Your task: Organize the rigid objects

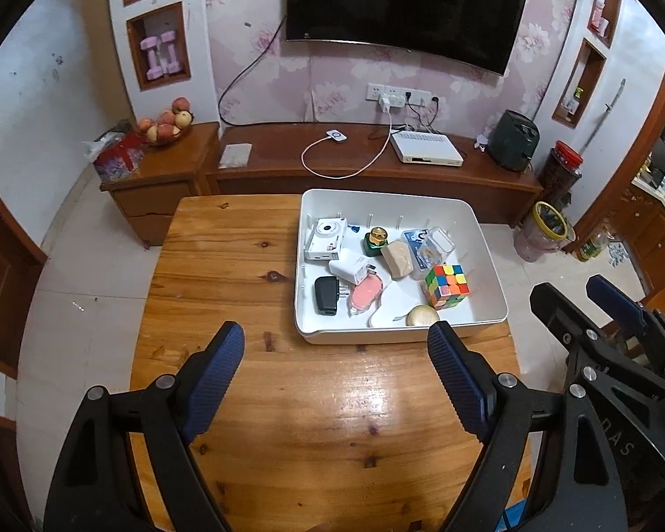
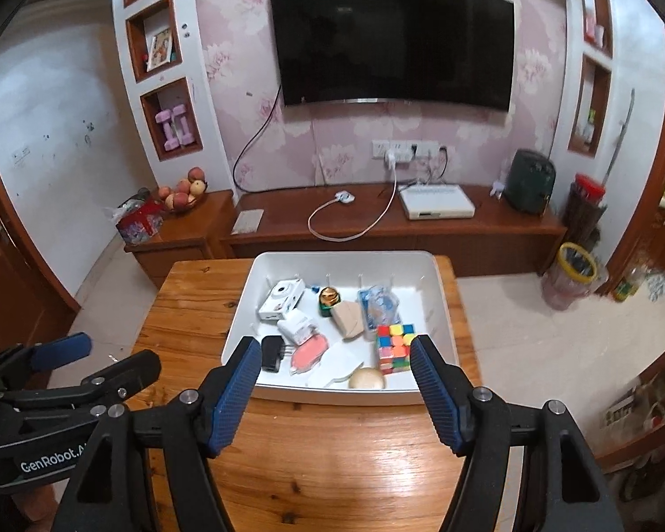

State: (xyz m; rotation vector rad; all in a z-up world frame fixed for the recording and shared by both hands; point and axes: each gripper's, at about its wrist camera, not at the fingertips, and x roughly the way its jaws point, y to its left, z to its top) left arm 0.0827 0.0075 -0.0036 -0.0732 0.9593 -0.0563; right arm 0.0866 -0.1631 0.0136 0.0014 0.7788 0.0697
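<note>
From the left wrist cam, the left gripper hangs over the wooden table with its jaws spread wide and nothing between them. The white tray sits on the far right part of the table, and all the stuff is piled inside: white camera, black adapter, pink oval thing, tan block, Rubik's cube, green bottle with a gold cap. The right gripper pokes in at the right edge. Right wrist cam: the right gripper is also open and empty, with the tray just beyond its fingertips, the cube near the right finger and the adapter by the left one. The left gripper shows low left.
</note>
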